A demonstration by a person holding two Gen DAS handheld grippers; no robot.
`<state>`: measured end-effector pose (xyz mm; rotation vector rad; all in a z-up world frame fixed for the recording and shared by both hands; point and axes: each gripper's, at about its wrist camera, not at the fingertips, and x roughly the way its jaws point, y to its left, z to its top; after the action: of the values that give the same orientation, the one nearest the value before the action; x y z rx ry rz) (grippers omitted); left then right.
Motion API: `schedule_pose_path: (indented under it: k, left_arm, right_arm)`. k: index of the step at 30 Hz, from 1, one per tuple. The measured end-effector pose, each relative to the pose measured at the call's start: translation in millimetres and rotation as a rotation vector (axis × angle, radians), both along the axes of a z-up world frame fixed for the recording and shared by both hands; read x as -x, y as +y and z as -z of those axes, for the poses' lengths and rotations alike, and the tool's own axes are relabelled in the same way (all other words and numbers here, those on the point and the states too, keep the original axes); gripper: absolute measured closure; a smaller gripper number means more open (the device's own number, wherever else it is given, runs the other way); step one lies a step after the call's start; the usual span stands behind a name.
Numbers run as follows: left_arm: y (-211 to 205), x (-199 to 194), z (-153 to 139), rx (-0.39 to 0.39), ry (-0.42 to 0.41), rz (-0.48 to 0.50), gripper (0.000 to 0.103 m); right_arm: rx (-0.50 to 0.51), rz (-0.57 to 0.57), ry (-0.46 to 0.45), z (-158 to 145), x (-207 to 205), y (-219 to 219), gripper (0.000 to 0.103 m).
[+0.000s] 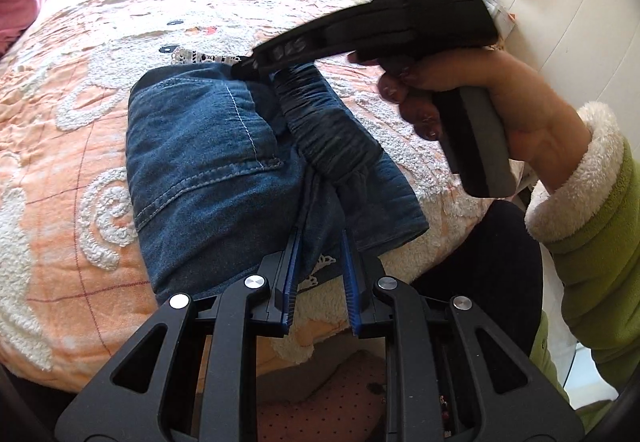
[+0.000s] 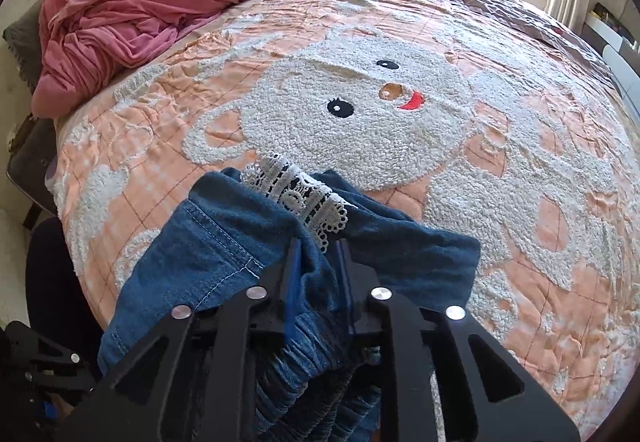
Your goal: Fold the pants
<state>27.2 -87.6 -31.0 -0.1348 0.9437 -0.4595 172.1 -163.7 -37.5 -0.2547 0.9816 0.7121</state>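
While both tools tilt steeply down over the bed (image 2: 520, 170), the left hand-held gripper (image 1: 322, 242) sits at the near edge of the pants (image 1: 208, 170), blue pads nearly closed w/ a denim fold pinched between them. Right hand-held gripper (image 2: 316, 254), held by a hand (image 1: 472, 90) in a green fleece sleeve (image 1: 592, 210), reaches in from the right at the elastic waistband; jaws narrow, denim bunched between the fingers. Pants lie folded into a compact bundle on the peach bear quilt, lace trim (image 2: 298, 198) showing at the far edge. Count: 1 pants, 2 grippers, 1 pink cloth heap (image 2: 152, 6) at back left.
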Motion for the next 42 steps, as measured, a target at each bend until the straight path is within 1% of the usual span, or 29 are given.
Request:
schedule_pose_path:
  k: [1,2,6,8,13,15,17,19,22,25,27,29,32,34,36,37,40,41,42]
  left_arm:
    - [1,0,-1,0.002,0.001,-0.001,0.09]
    - [1,0,-2,-0.001,-0.001,-0.002,0.09]
    - [4,2,-7,0.0,-0.007,0.0,0.09]
    - [6,3,-9,0.004,-0.009,-0.001,0.087]
    - [6,6,-14,0.004,-0.015,0.009,0.079]
    - [5,6,-15,0.006,-0.017,0.008,0.074]
    - [4,8,-19,0.002,-0.025,0.008,0.07]
    - [4,11,-22,0.001,-0.036,0.004,0.067]
    - [6,14,-29,0.002,-0.049,-0.004,0.063]
    - [10,15,-36,0.003,-0.065,-0.023,0.057]
    - [14,15,-41,-0.007,-0.076,-0.043,0.049]
    - [20,14,-44,-0.021,-0.084,-0.07,0.044]
    - [28,10,-47,-0.043,-0.087,-0.108,0.036]
    - [34,8,-49,-0.055,-0.093,-0.135,0.032]
    - [40,7,-51,-0.063,-0.099,-0.16,0.023]
    - [42,6,-52,-0.07,-0.103,-0.174,0.021]
    - [50,4,-53,-0.082,-0.102,-0.197,0.015]
    - [52,2,-53,-0.086,-0.1,-0.202,0.012]
    - [53,2,-53,-0.092,-0.098,-0.205,0.01]
  right_arm:
    - [-0.027,0.014,0.001,-5,1,-6,0.069]
    - [-0.056,0.024,0.002,-11,2,-12,0.064]
    - [-0.119,0.059,-0.026,-30,11,-33,0.053]
    - [-0.148,0.078,-0.035,-38,14,-43,0.045]
    - [-0.19,0.122,-0.056,-49,24,-65,0.036]
    - [-0.199,0.133,-0.062,-51,28,-70,0.032]
    - [-0.205,0.146,-0.069,-52,32,-76,0.026]
    - [-0.21,0.157,-0.077,-53,35,-80,0.025]
    - [-0.212,0.178,-0.09,-55,40,-87,0.017]
    - [-0.218,0.189,-0.093,-56,43,-93,0.015]
    - [-0.226,0.198,-0.095,-56,45,-97,0.013]
    - [-0.233,0.207,-0.095,-55,47,-101,0.011]
    - [-0.237,0.216,-0.094,-52,51,-105,0.011]
    - [-0.239,0.221,-0.089,-50,53,-107,0.01]
    - [-0.239,0.227,-0.092,-49,56,-108,0.01]
    - [-0.24,0.228,-0.094,-49,57,-109,0.01]
    - [-0.245,0.231,-0.097,-49,60,-111,0.009]
    - [-0.246,0.231,-0.099,-50,62,-111,0.009]
    - [-0.245,0.231,-0.103,-50,63,-112,0.008]
